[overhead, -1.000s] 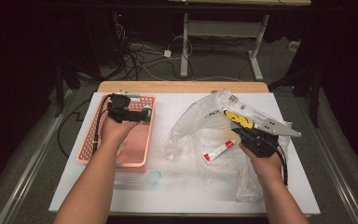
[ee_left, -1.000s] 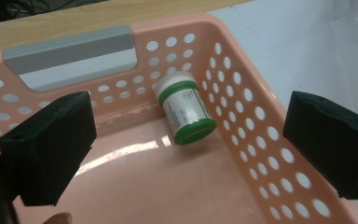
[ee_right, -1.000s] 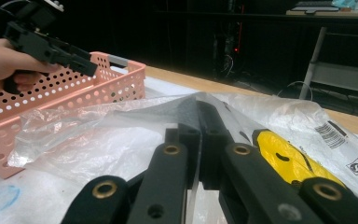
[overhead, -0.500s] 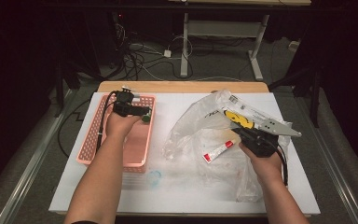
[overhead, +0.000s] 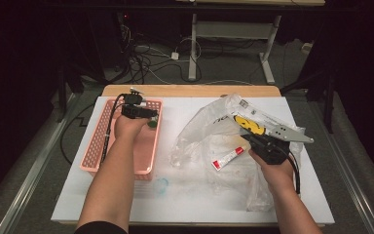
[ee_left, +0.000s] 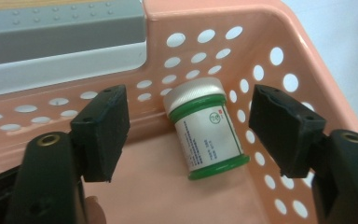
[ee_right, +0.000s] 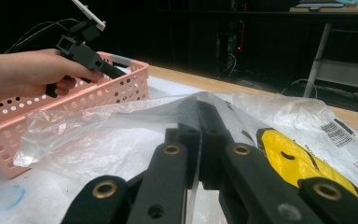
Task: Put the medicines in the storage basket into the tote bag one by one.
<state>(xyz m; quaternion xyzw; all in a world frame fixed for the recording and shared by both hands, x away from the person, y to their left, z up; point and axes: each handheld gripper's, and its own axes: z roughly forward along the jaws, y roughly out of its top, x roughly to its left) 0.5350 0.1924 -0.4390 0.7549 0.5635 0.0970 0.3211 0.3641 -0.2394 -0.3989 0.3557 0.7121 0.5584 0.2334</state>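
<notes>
We've got the left gripper spread wide over the jar lying in the basket's far right corner, so lift straight clear while the right gripper, seemingly pinching the plastic bag, holds.

**Left claw shifts to the basket's far corner**

Over the last second the left claw has moved from the middle of the pink basket toward its far right corner. Its jaws now stand apart, with the green-capped jar lying loose on its side between them.
</notes>
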